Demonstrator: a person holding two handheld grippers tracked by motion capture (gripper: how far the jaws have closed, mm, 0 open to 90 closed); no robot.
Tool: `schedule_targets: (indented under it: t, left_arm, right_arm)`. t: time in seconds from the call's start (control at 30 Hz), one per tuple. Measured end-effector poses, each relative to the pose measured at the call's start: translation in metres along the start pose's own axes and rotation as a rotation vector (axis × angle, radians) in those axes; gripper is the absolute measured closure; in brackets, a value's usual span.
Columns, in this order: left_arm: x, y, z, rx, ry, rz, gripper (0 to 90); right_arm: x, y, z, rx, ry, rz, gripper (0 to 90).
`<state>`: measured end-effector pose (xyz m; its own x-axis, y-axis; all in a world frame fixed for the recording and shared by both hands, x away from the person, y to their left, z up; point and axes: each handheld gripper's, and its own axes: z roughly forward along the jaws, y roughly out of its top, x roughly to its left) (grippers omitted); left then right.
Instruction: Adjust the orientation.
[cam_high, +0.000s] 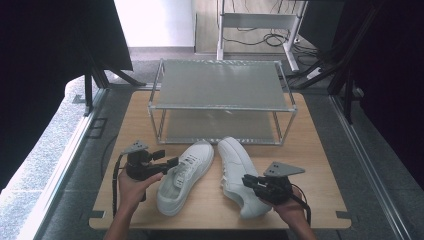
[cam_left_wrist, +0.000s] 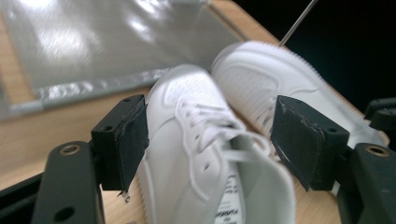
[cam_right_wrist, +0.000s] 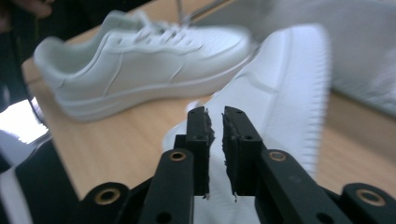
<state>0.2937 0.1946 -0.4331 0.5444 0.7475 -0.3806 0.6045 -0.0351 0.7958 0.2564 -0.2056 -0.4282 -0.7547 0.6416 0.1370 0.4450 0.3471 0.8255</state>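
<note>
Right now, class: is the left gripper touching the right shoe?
Apart. The high view shows the left gripper at the left shoe, which lies wholly between it and the right shoe.

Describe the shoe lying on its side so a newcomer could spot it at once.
Find the metal rack on the wooden table. Two white shoes lie before it; take the right shoe, at the right gripper. Unlike the upright left shoe, it lies tipped on its side.

Right gripper (cam_right_wrist: 215, 126) nearly closed at near shoe's (cam_right_wrist: 280, 93) white side
</note>
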Motion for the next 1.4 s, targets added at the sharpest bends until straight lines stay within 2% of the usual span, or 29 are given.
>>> schedule_targets:
  t: [0.03, 0.07, 0.1, 0.23, 0.33, 0.37, 0.5, 0.57, 0.63, 0.7, 0.87, 1.03, 1.1, 1.17, 1.2, 1.23, 1.3, 1.33, 1.37, 1.4]
  left_arm:
    - [0.000, -0.001, -0.001, 0.002, 0.010, 0.001, 27.9]
    - [0.000, -0.001, -0.001, 0.001, 0.011, 0.003, 27.9]
    - [-0.001, -0.001, -0.002, -0.001, 0.011, 0.003, 27.9]
    - [0.000, -0.002, -0.004, 0.005, 0.010, 0.002, 27.9]
    - [0.001, -0.003, -0.004, 0.015, 0.022, -0.008, 27.4]
    - [0.003, -0.003, -0.005, 0.024, 0.025, -0.013, 27.4]
    - [0.005, -0.004, -0.004, 0.041, 0.024, -0.025, 27.4]
    - [0.005, -0.005, -0.002, 0.071, 0.032, -0.033, 27.5]
    - [0.005, -0.005, -0.002, 0.072, 0.035, -0.029, 27.5]
    - [0.004, -0.005, -0.003, 0.068, 0.032, -0.027, 27.8]
    - [0.004, -0.004, -0.005, 0.059, 0.028, -0.025, 29.0]
    - [0.003, -0.003, -0.006, 0.067, 0.045, -0.022, 28.9]
    - [0.003, -0.003, -0.008, 0.060, 0.040, -0.025, 28.9]
    - [0.003, -0.002, -0.009, 0.059, 0.036, -0.025, 28.9]
    - [0.003, -0.002, -0.009, 0.059, 0.036, -0.025, 28.9]
    - [0.002, -0.002, -0.009, 0.060, 0.028, -0.033, 28.9]
    - [0.002, -0.002, -0.008, 0.062, 0.024, -0.037, 28.9]
    - [0.002, -0.002, -0.007, 0.069, 0.024, -0.038, 28.9]
    - [0.002, -0.003, -0.006, 0.076, 0.026, -0.039, 28.9]
    - [0.002, -0.003, -0.005, 0.080, 0.027, -0.042, 28.9]
  right_arm:
    - [0.004, -0.001, 0.007, 0.043, 0.022, -0.005, 85.3]
    - [0.004, -0.001, 0.007, 0.043, 0.022, -0.005, 85.3]
    - [0.009, -0.004, 0.012, 0.070, 0.059, -0.007, 86.8]
    - [0.018, -0.007, 0.021, 0.108, 0.082, -0.025, 88.2]
    - [0.027, -0.011, 0.029, 0.152, 0.074, -0.065, 89.1]
    - [0.029, -0.014, 0.033, 0.175, 0.047, -0.085, 90.0]
    - [0.027, -0.015, 0.032, 0.177, 0.045, -0.068, 90.0]
    - [0.022, -0.015, 0.029, 0.170, 0.048, -0.049, 90.0]
    - [0.021, -0.015, 0.029, 0.167, 0.048, -0.047, 90.0]
    - [0.019, -0.015, 0.024, 0.161, 0.018, -0.045, 90.0]
    - [0.016, -0.014, 0.019, 0.156, -0.005, -0.036, 90.0]
    - [0.006, -0.013, 0.011, 0.129, -0.005, -0.009, 90.0]
    - [0.000, -0.013, 0.007, 0.116, 0.003, 0.015, 90.0]
    - [-0.011, -0.013, -0.001, 0.096, -0.018, 0.035, 90.0]
    - [-0.011, -0.013, -0.001, 0.096, -0.018, 0.035, 90.0]
    - [-0.021, -0.015, -0.007, 0.077, -0.025, 0.052, 90.0]
    - [-0.025, -0.016, -0.009, 0.068, -0.024, 0.064, 90.0]
    - [-0.034, -0.018, -0.012, 0.057, -0.021, 0.079, 90.0]
    - [-0.051, -0.023, -0.017, 0.066, -0.001, 0.126, 90.0]
    - [-0.051, -0.023, -0.017, 0.066, -0.001, 0.126, 90.0]
